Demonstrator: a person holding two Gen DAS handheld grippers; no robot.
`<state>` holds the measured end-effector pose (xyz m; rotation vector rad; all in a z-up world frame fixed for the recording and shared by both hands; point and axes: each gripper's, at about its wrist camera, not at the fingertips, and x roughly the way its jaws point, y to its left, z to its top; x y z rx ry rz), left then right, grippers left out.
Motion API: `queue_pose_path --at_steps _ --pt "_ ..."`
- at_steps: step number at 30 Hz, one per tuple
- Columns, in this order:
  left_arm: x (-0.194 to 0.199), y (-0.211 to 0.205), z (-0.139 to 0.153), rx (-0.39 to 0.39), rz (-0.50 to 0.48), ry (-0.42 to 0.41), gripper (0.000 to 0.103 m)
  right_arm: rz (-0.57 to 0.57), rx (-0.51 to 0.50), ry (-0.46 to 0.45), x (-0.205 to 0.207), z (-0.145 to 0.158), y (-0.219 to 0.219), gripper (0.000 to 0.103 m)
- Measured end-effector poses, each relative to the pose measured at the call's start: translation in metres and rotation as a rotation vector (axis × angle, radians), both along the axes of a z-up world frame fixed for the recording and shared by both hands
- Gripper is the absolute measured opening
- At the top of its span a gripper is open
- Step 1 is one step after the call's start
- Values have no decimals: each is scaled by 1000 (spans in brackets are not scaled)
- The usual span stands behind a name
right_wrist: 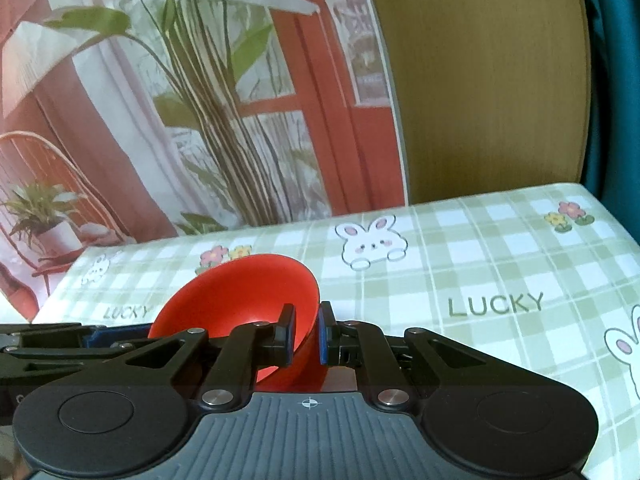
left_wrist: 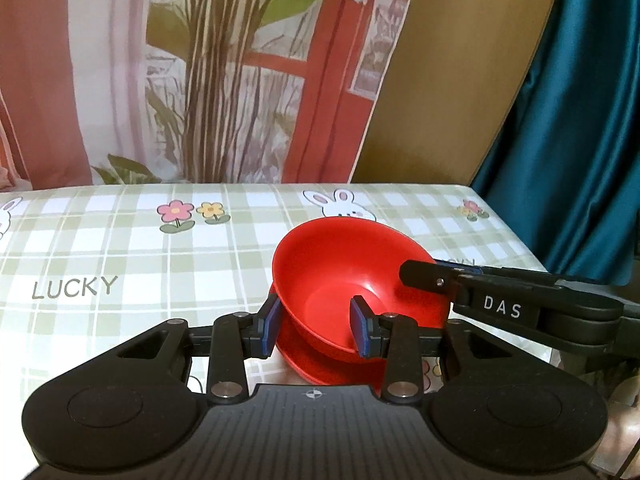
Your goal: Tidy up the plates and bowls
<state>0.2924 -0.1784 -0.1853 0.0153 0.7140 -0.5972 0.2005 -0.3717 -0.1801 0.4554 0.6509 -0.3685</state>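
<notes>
A red bowl (left_wrist: 352, 264) sits tilted on top of a second red dish (left_wrist: 320, 364) on the checked tablecloth. My left gripper (left_wrist: 316, 328) has its fingers either side of the bowl's near wall with a wide gap, so it looks open. My right gripper (right_wrist: 306, 334) is shut on the bowl's right rim (right_wrist: 248, 292). It also shows in the left wrist view as a black arm (left_wrist: 500, 300) reaching in from the right. The left gripper's fingers (right_wrist: 60, 340) show at the bowl's left edge in the right wrist view.
The tablecloth (left_wrist: 120, 248) has bunnies, flowers and LUCKY print. A printed backdrop (left_wrist: 200, 72) hangs behind the table. A brown panel (left_wrist: 460, 80) and a teal curtain (left_wrist: 580, 120) stand at the right. The table's right edge (left_wrist: 520, 240) is near the bowl.
</notes>
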Motion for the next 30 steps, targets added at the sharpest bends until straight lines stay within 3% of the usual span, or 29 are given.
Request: queue_pose_path --at_steps 19,30 --pt "1 4 -5 9 -1 33 40 7 -36 12 -12 -8 9 14" --pt "18 9 -17 -36 59 98 40 -32 60 9 -12 -22 1 15"
